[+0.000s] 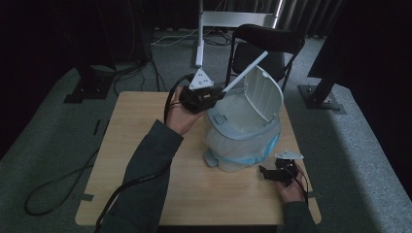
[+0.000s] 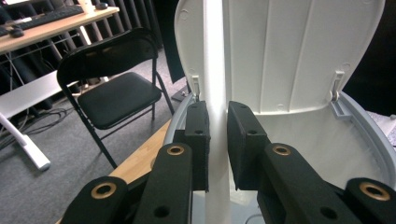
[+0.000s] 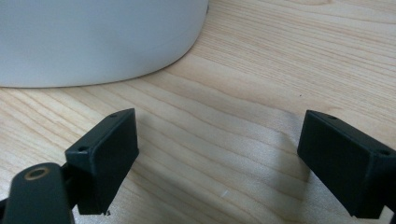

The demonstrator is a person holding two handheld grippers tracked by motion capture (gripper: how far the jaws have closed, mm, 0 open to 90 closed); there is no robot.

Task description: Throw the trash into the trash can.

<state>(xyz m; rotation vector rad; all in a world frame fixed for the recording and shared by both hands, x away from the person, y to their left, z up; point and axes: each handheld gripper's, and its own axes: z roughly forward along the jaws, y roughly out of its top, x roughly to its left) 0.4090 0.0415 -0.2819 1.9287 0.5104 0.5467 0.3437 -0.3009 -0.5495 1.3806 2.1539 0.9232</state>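
No readable writing anywhere; left gripper [image 2: 217,140] jaws clenched on white rod [image 2: 215,70] above lidded white bin [image 1: 245,126] mid-surface [image 1: 145,145], right gripper [image 3: 219,154] jaws released, low beside bin's base.

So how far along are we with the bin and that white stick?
Done, it seems: the bin stands on the table with its lid up and a liner inside. In hand: the left gripper is clamped on the white stick, held over the bin's rim. Left: whatever the stick is for; the right gripper rests open beside the bin.
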